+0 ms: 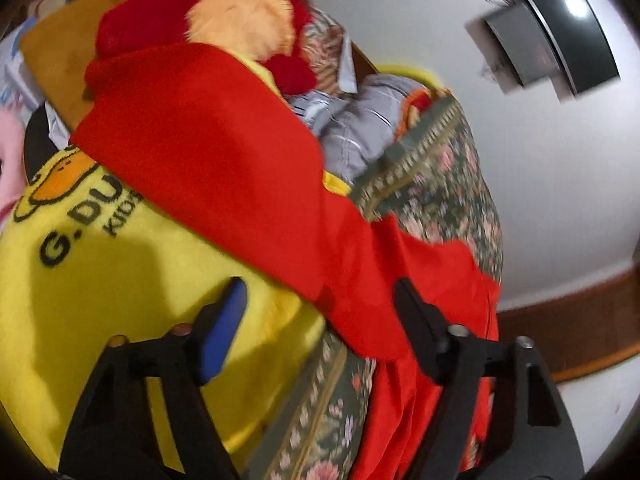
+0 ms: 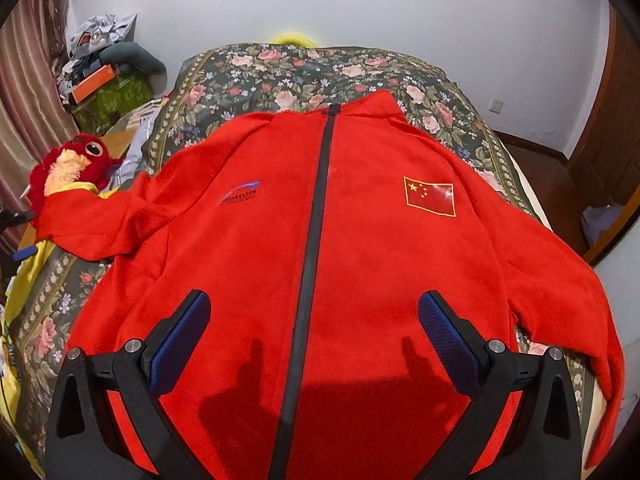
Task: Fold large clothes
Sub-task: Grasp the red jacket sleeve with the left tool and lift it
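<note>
The right claw [image 2: 314,328] hangs released over the lower front of the red jacket [image 2: 360,248], its blue pads standing wide on either side of the black zipper [image 2: 316,216] and gripping nothing. The left claw [image 1: 320,316] is also released, its jaws parted with nothing between them, poised over the jacket's left sleeve [image 1: 224,168], which runs across just ahead of its fingertips and drapes over a yellow blanket [image 1: 120,280] at the bed's edge. Judging from this, the folding has hardly begun: the jacket lies flat, front up and zipped, on the floral bedspread [image 2: 280,76], both sleeves spread outward, no fold yet made; the sleeves and body all remain to be folded. Beyond the right claw, a Chinese flag patch [image 2: 430,196] sits to the right of the zipper, and a small logo [image 2: 240,194] to its left, its lettering too small to read. Beside the left claw, the blanket shows a duck cartoon with "G.DU" and "KID", the rest covered.
</note>
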The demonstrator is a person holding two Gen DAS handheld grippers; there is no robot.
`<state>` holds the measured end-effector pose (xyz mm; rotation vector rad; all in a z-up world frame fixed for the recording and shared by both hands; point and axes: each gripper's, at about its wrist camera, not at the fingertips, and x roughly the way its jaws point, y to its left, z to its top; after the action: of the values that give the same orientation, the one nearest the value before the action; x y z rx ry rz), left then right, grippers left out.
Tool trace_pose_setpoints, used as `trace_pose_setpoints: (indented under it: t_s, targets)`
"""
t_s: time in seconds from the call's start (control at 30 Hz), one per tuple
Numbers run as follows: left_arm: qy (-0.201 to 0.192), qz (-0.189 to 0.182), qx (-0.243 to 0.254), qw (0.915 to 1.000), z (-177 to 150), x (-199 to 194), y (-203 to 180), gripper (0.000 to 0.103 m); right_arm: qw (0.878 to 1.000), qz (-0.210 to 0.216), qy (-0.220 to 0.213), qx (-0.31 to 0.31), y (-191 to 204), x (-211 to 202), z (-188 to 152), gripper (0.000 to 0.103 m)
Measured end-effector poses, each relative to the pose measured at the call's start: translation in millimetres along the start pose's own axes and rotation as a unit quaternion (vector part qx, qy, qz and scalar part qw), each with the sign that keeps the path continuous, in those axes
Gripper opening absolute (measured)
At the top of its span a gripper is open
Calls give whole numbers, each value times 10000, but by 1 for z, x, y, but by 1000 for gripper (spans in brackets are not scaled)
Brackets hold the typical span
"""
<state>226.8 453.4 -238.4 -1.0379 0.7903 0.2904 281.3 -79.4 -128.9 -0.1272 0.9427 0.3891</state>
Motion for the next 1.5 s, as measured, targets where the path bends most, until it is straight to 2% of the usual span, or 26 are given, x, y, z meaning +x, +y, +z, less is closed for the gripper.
trace_pose_setpoints:
  t_s: [0.1, 0.2, 0.27, 0.33, 0.4, 0.5, 0.6, 0.63, 0.67, 0.77, 0.97, 1.03, 1.13, 1.27, 1.5]
  targets:
    - [-150, 125, -214, 9996, 12, 8, 12, 63, 10000, 24, -2, -27, -2, 2, 1, 103]
    - [-410, 510, -202, 9977, 20, 15, 14, 57, 9999, -77, -25, -76, -4, 5, 5, 103]
    - [-528, 684, -201, 9961, 24, 17, 15, 48, 9999, -108, 6, -85, -6, 6, 7, 103]
    - [-716, 1004, -93, 9923, 28, 18, 11, 28, 9999, -112, 5, -81, -8, 5, 8, 103]
    - [-836, 1398, 107, 9866, 32, 19, 6, 14, 9998, -140, -28, -103, -11, 1, 11, 103]
    - [-968, 1801, 625, 9769, 34, 12, -14, 6, 9997, -184, -94, -157, -15, -7, 16, 103]
    - [-1235, 2046, 1318, 9620, 33, -4, -52, 5, 9994, -239, -197, -173, -21, -16, 23, 103]
    - [-1291, 2070, 1461, 9587, 33, -7, -62, 4, 9993, -252, -234, -175, -23, -19, 25, 103]
    - [-1425, 2074, 1750, 9519, 30, -16, -82, 4, 9992, -245, -267, -179, -26, -23, 28, 103]
    - [-1690, 1882, 2261, 9407, 21, -32, -129, 4, 9992, -172, -319, -169, -32, -30, 35, 103]
    - [-1709, 1056, 2744, 9404, 0, -46, -213, 4, 9981, -260, -471, -313, -40, -43, 48, 103]
    - [-1594, 682, 2886, 9416, -13, -45, -242, 4, 9976, -272, -523, -365, -43, -48, 49, 103]
    - [-1424, 424, 3122, 9383, -36, -34, -278, 4, 9973, -252, -552, -408, -47, -52, 47, 103]
    - [-1134, 324, 3470, 9304, -73, -4, -318, 4, 9973, -221, -510, -471, -55, -52, 42, 103]
    - [-415, 51, 3758, 9257, -132, 51, -356, 4, 9981, -248, -332, -456, -78, -43, 28, 103]
